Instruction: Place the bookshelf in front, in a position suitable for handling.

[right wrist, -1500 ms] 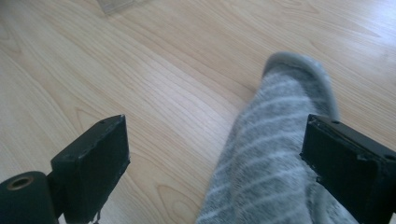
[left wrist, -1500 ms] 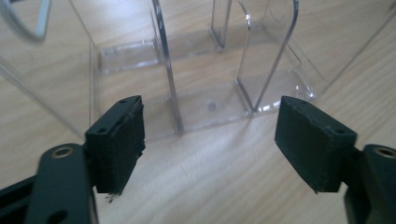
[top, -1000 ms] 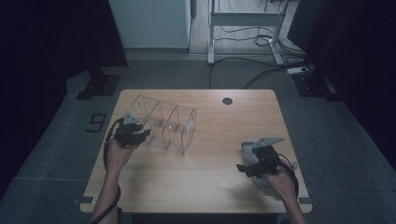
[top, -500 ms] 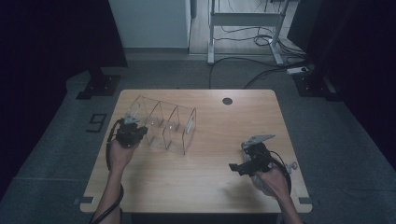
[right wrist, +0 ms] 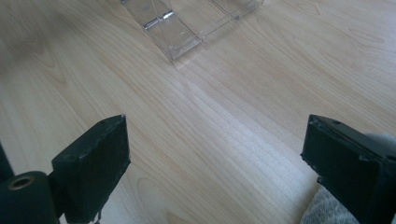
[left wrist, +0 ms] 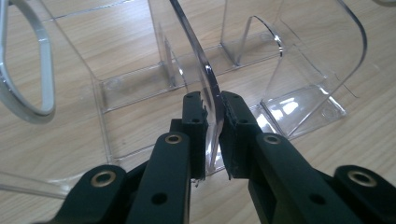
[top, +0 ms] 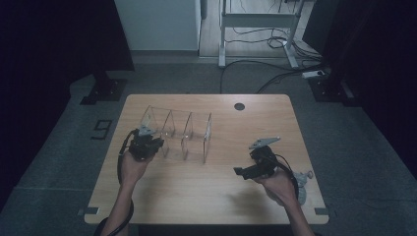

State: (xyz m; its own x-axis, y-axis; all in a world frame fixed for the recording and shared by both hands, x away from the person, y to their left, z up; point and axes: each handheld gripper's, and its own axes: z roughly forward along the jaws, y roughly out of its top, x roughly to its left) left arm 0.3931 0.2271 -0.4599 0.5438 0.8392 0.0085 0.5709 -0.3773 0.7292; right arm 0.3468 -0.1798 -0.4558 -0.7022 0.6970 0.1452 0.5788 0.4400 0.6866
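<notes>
On table, one clear rack, four dividers, two grippers, left gripper clamping one divider

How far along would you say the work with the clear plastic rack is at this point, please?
Done: the left gripper is shut on a divider of the clear rack, its jaws having just closed. In hand: the right gripper hangs open over bare table, apart from the rack. Left: whatever move follows; the rack sits on the table.
</notes>
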